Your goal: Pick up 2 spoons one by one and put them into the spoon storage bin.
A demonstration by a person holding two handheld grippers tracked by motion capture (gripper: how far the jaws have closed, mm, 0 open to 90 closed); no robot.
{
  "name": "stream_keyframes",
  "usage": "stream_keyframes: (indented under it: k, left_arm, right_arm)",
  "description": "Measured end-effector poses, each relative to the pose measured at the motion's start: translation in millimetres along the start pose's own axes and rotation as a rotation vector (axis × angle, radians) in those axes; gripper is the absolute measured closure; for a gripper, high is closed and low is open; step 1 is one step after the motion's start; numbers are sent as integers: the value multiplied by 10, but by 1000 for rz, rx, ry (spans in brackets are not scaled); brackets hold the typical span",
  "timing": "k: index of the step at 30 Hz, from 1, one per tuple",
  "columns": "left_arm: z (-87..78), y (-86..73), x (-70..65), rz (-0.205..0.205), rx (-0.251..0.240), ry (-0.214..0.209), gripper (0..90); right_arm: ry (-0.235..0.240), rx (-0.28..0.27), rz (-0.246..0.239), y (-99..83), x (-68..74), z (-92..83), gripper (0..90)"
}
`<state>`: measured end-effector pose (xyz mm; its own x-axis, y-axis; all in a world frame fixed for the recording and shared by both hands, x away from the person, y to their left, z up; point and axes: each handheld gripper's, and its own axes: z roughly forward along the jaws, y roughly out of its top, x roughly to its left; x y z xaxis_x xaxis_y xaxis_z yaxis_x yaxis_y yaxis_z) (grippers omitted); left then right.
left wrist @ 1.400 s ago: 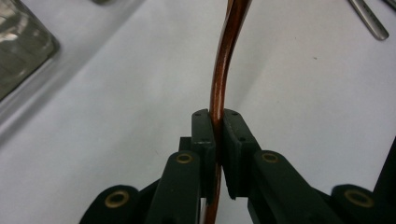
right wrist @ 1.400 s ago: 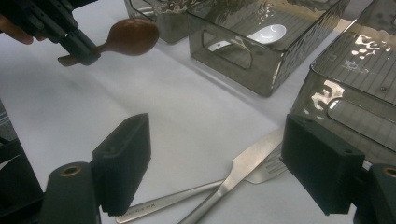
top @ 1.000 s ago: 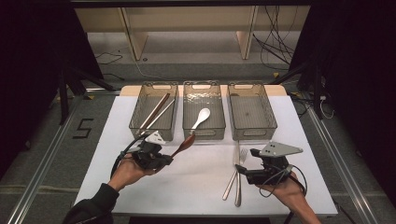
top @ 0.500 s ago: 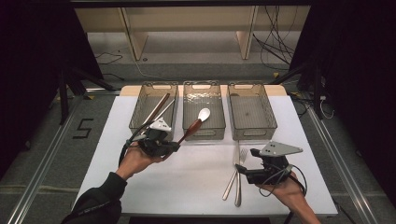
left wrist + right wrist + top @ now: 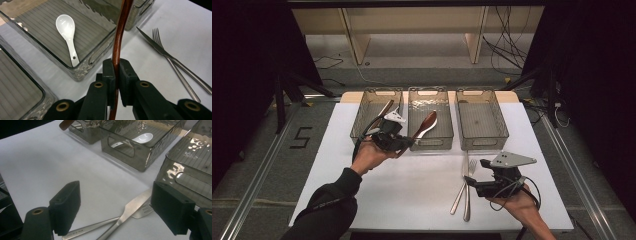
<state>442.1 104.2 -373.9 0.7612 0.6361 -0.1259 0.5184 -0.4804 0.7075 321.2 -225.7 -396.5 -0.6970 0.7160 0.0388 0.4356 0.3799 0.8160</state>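
Note:
My left gripper (image 5: 404,141) (image 5: 116,67) is shut on the handle of a brown wooden spoon (image 5: 427,123) (image 5: 119,37). It holds the spoon tilted above the front edge of the middle clear bin (image 5: 430,142), bowl end over the bin. A white ceramic spoon (image 5: 67,32) (image 5: 143,137) lies inside that bin. My right gripper (image 5: 469,182) (image 5: 118,202) stands open, low over the table at the front right, with its jaws either side of a steel knife (image 5: 468,200) (image 5: 132,205) and fork (image 5: 459,192) (image 5: 87,228) that lie crossed on the white table.
Three clear bins stand in a row at the table's far side. The left bin (image 5: 362,127) holds long wooden sticks (image 5: 384,107); the right bin (image 5: 482,142) has nothing in it. White table surface (image 5: 412,190) lies between my two hands.
My left gripper has risen and moved forward and right with the brown spoon, from the table's front left to the middle bin. The right gripper has stayed still.

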Motion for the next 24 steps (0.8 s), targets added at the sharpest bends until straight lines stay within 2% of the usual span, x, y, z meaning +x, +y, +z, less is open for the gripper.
stream_keyframes:
  k: [14,24]
  left_arm:
    - [144,271,122,-25,-13,24,839]
    - [226,364,165,-34,-11,35,839]
  right_arm:
    - [1,-2,0,0,-4,-4,248]
    - [2,-1,-1,0,-7,-9,248]
